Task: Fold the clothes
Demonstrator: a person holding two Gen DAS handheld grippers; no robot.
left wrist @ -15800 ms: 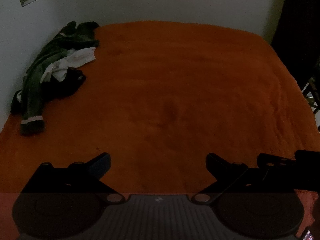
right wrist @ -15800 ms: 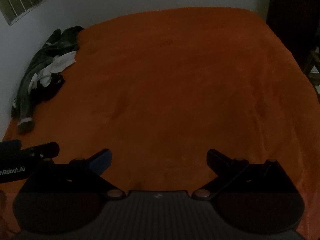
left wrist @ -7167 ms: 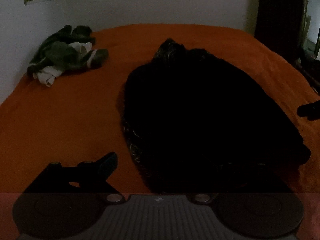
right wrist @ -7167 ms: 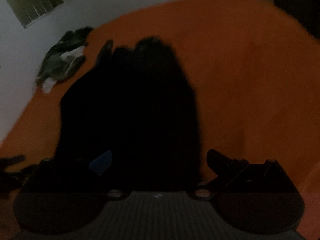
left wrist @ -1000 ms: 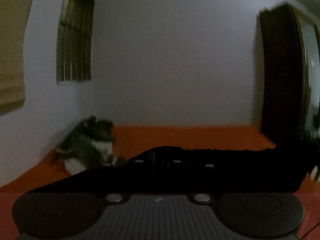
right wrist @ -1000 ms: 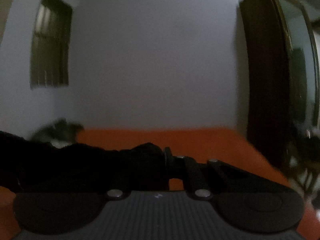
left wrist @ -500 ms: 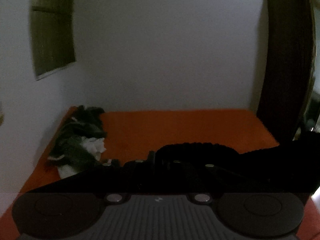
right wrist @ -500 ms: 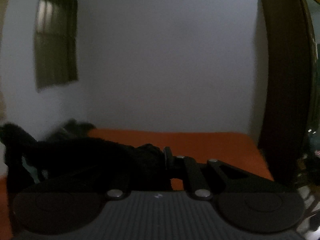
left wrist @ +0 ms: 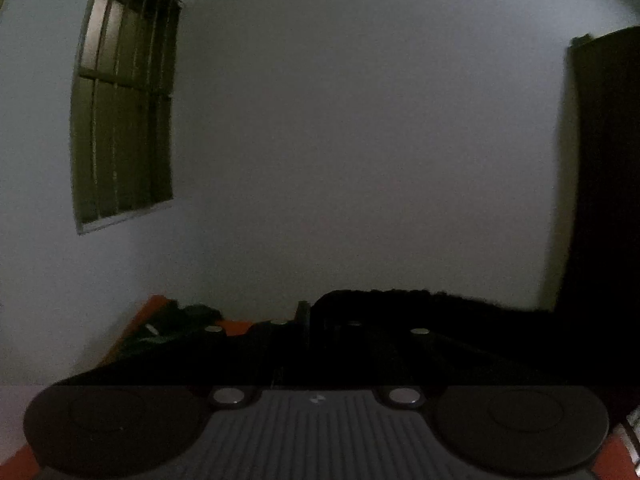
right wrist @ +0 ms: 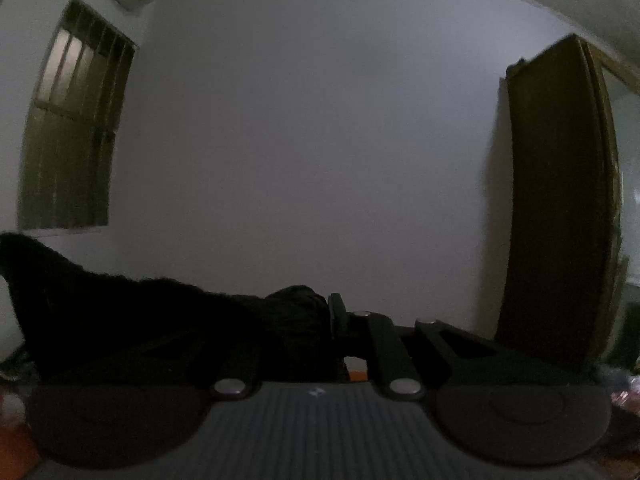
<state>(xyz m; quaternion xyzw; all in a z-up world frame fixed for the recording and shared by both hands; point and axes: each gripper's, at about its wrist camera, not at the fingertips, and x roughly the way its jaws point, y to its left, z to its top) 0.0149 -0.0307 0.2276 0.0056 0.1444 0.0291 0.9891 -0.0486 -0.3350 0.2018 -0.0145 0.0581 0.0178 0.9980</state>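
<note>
Slippage risk on a dark garment held up between two tools

Black garment (left wrist: 460,316) hangs stretched in the lower part of both frames, raised above the orange bed (left wrist: 158,304), each end pinched: the left tool (left wrist: 304,320) is clenched on its near edge at lower centre, and the right tool (right wrist: 334,316) is clenched on a bunched end at lower centre. Both cameras look at the wall, so the hanging cloth below is out of sight. In my judgement a thin bite on thick fuzzy cloth could slip under a shake or pull, dropping one end. Uneven height could lay the garment down crooked or creased, and a swing towards lower left could drag over the clothes pile (left wrist: 176,320).
</note>
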